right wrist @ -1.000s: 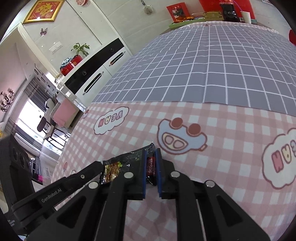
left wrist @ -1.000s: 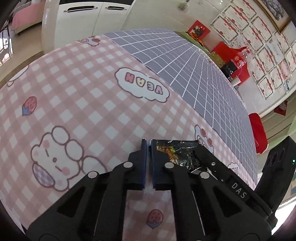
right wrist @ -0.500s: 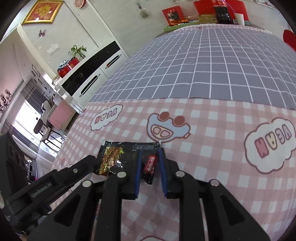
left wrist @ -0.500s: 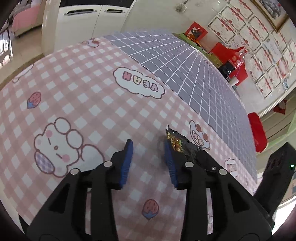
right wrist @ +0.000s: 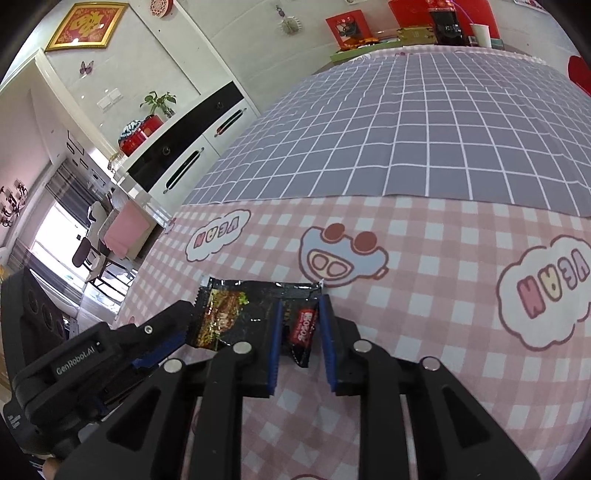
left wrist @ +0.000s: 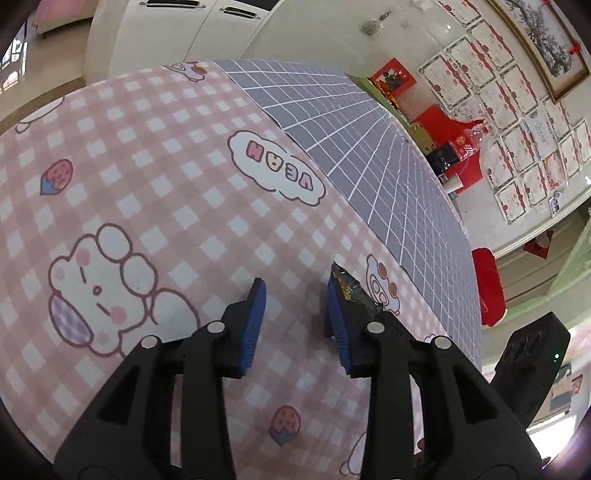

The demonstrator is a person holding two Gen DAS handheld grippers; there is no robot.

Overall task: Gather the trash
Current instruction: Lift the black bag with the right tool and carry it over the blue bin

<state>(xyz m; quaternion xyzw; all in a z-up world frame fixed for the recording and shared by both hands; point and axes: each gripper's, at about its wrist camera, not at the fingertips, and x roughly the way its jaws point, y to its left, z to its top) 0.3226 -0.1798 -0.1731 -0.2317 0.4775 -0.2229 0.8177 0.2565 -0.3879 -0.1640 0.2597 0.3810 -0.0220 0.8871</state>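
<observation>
A black foil snack wrapper [right wrist: 236,314] lies flat on the pink checked tablecloth [right wrist: 424,295]. My right gripper [right wrist: 299,328] is open with its jaws astride the wrapper's right end, where a red label shows. My left gripper [left wrist: 295,306] is open and empty over the cloth; the wrapper [left wrist: 351,291] peeks out just behind its right finger. In the right wrist view the left gripper [right wrist: 159,332] sits at the wrapper's left edge.
A grey grid cloth [right wrist: 406,129] covers the far half of the table. White cabinets [right wrist: 192,147] with a red pot and plant stand beyond the left edge. Red items and a cup [right wrist: 480,33] stand at the far end.
Both grippers have opened and let go of the wrapper, which now lies flat on the cloth. The left gripper has drawn back slightly to the left of it.
</observation>
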